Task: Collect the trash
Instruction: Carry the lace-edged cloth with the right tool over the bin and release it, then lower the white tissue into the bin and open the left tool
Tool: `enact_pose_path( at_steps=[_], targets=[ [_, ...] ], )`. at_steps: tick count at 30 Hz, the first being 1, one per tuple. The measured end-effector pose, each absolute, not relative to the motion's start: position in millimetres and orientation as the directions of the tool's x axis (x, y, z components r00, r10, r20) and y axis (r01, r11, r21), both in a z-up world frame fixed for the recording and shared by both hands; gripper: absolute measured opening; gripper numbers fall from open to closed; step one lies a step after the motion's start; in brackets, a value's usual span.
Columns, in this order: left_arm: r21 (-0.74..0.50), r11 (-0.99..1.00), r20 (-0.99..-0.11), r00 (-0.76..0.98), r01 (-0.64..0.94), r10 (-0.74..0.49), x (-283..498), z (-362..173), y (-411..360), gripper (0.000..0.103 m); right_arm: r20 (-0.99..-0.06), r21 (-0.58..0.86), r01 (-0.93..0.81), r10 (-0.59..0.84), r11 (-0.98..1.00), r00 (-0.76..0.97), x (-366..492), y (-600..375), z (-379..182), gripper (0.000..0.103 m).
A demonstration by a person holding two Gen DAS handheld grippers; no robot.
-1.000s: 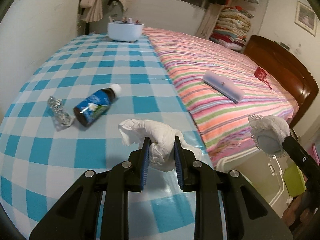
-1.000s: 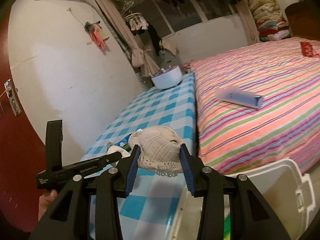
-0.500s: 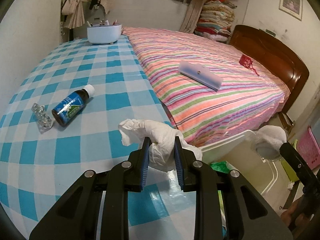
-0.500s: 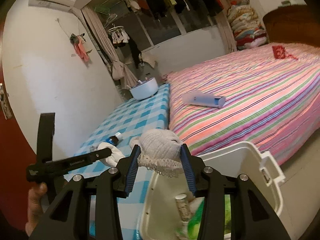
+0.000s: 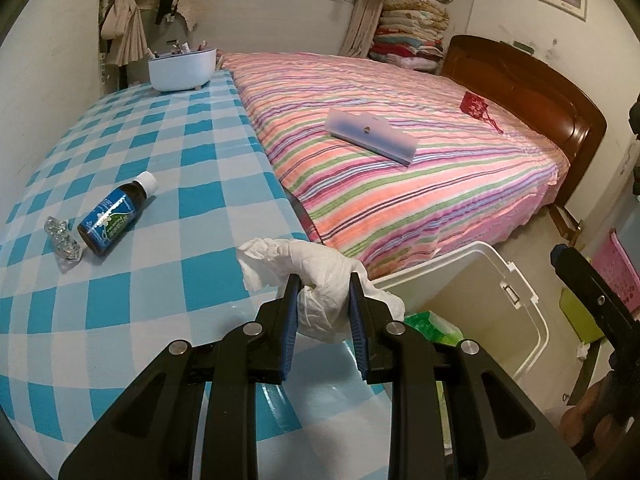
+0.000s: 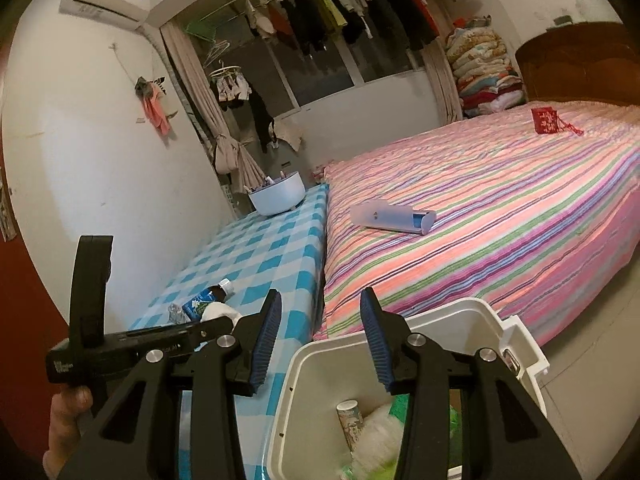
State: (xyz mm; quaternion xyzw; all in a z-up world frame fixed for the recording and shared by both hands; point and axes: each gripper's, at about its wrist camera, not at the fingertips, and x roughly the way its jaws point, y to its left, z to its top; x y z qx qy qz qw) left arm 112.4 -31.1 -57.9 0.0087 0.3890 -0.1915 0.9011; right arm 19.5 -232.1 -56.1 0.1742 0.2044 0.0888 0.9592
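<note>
My left gripper [image 5: 324, 284] is shut on a crumpled white tissue [image 5: 280, 260], held over the edge of the blue checked table [image 5: 160, 140] beside the open white bin [image 5: 472, 292]. My right gripper [image 6: 321, 296] hangs open above the bin [image 6: 516, 344] with nothing between its blue pads. A pale knitted piece [image 6: 376, 436] shows blurred inside the bin, next to a small paper roll [image 6: 350, 420] and green plastic [image 6: 404, 404]. A dark medicine bottle [image 5: 116, 212] and an empty blister pack [image 5: 64, 240] lie on the table.
A striped bed [image 5: 400, 180] runs along the table's right side, with a pale blue case [image 5: 372, 136] and a red pouch [image 5: 474, 104] on it. A white bowl [image 5: 182, 68] stands at the table's far end. A wall bounds the table's left side.
The knitted piece has left my right gripper's jaws and now lies in the bin. Both grippers have shifted toward the bin; the left one still holds the tissue.
</note>
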Motion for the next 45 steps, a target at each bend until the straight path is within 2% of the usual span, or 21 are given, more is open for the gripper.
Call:
enact_pose_path(
  at_steps=[27, 33, 45],
  targets=[
    [-0.113, 0.89, -0.708, 0.593, 0.442, -0.384, 98, -62, -67, 0.023, -0.32, 0.395, -0.092, 0.23, 0.914, 0.919, 13, -246, -53, 0.041],
    [-0.166, 0.862, -0.707, 0.551, 0.479, -0.443, 96, -64, -72, 0.023, -0.322, 0.395, -0.089, 0.229, 0.914, 0.919, 12, -245, -52, 0.041],
    [-0.136, 0.854, -0.71, 0.552, 0.502, -0.437, 90, -69, -89, 0.024, -0.319, 0.398, -0.091, 0.231, 0.913, 0.919, 12, -245, -51, 0.041]
  ],
)
